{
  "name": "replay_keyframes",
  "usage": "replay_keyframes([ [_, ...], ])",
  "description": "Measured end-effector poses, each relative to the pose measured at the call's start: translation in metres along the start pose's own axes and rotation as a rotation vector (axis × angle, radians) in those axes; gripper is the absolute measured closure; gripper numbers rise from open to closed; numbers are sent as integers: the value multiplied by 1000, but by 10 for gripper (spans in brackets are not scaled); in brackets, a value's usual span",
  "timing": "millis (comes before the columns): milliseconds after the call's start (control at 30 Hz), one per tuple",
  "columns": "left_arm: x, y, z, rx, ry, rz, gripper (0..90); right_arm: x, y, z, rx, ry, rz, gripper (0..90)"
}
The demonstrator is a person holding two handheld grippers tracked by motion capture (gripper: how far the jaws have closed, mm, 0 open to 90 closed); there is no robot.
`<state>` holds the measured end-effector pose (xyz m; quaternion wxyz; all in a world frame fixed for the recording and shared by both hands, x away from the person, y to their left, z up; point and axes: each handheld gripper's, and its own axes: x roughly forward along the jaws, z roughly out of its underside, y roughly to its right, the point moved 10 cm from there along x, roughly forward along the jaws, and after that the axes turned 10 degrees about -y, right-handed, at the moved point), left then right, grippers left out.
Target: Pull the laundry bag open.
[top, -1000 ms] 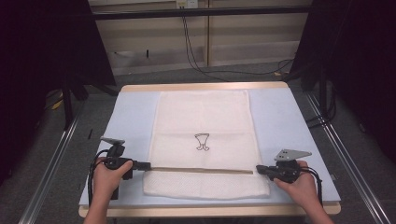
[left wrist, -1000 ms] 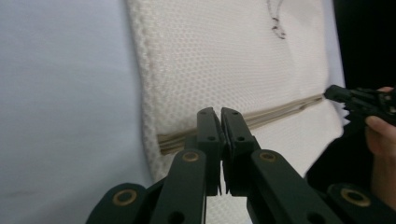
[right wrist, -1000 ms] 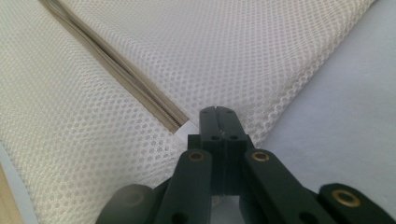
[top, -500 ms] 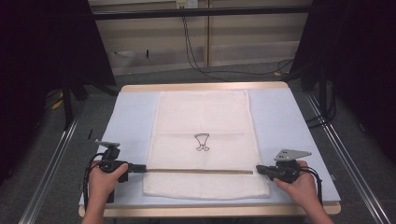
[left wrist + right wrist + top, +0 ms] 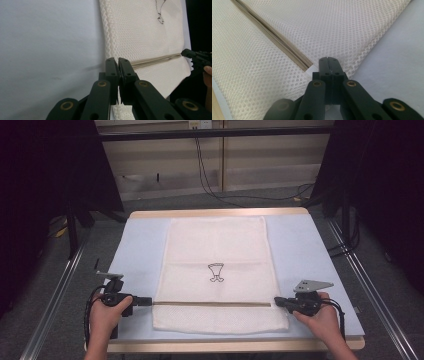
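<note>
A white mesh cloth point(image 5: 215, 245) lies flat on the pale blue table top point(image 5: 137, 250). It bears a small black emblem point(image 5: 215, 272), and a beige strip point(image 5: 215, 304) runs across it near the front. My left gripper point(image 5: 149, 301) lies level at the strip's left end, jaws shut, tips just at the cloth's edge point(image 5: 140, 32). My right gripper point(image 5: 276, 301) lies at the strip's right end, also shut, its tips point(image 5: 329, 60) resting over the mesh border beside the strip point(image 5: 274, 37). Whether either pinches mesh I cannot tell. The right gripper point(image 5: 186, 53) appears far off in the left gripper view.
The table has a wooden rim point(image 5: 220, 212) at the back and front. Metal rails point(image 5: 55, 295) run along the floor on both sides. Cables point(image 5: 210, 175) hang and trail behind the table. Bare blue surface flanks the cloth left and right.
My left hand and gripper have slid a little to the left, off the cloth's edge. The cloth and my right gripper have stayed put.
</note>
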<state>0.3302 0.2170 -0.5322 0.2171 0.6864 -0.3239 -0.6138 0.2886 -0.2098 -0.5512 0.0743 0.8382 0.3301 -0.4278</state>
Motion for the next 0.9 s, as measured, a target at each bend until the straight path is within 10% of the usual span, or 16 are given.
replay_keyframes([
  [200, -15, 1, -15, 78, 135, -37, 716, -8, 3, -8, -12, 45, 28, 775],
  [333, -21, -4, -25, 123, 229, -123, 586, -25, 21, -23, 28, 173, 118, 640],
  [500, -31, -11, -36, 192, 360, -271, 434, -31, 40, -21, 55, 184, 205, 434],
  [900, -37, -15, -46, 266, 440, -378, 282, -34, 59, -13, 114, 174, 250, 275],
])
